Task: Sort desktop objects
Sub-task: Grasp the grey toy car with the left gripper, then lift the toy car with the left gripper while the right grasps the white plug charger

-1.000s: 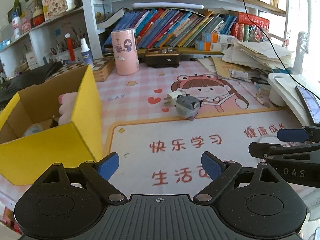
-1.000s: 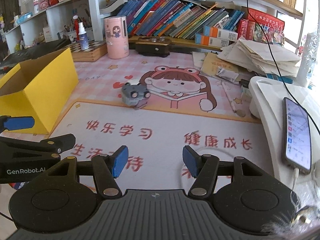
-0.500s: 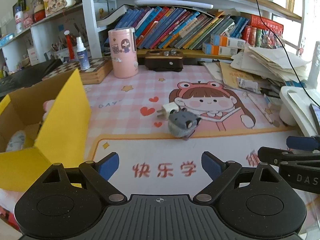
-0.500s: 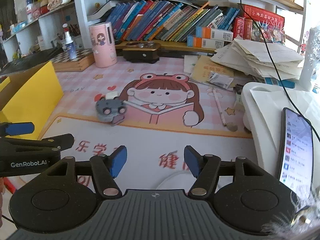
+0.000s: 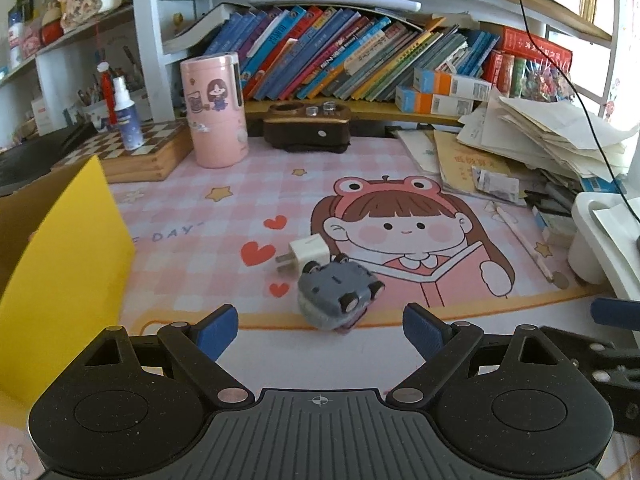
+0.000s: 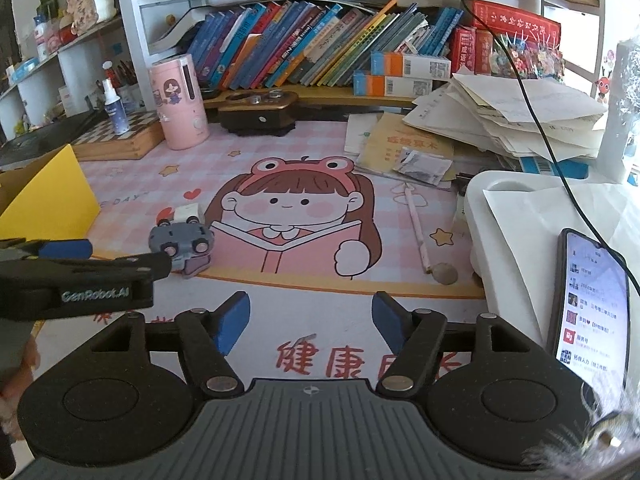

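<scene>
Left wrist: left gripper (image 5: 320,326) jaws wide, empty; right gripper (image 6: 311,322) jaws opening, empty.

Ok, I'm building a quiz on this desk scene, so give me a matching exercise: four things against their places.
Things:
1. toy car
2. plug
3. phone
4. spray bottle

Places:
A. on the chessboard
B. on the white stand at right
C. just behind the toy car
D. on its side on the mat, nearest the left gripper

Pairs: 1-D, 2-C, 3-B, 4-A
</scene>
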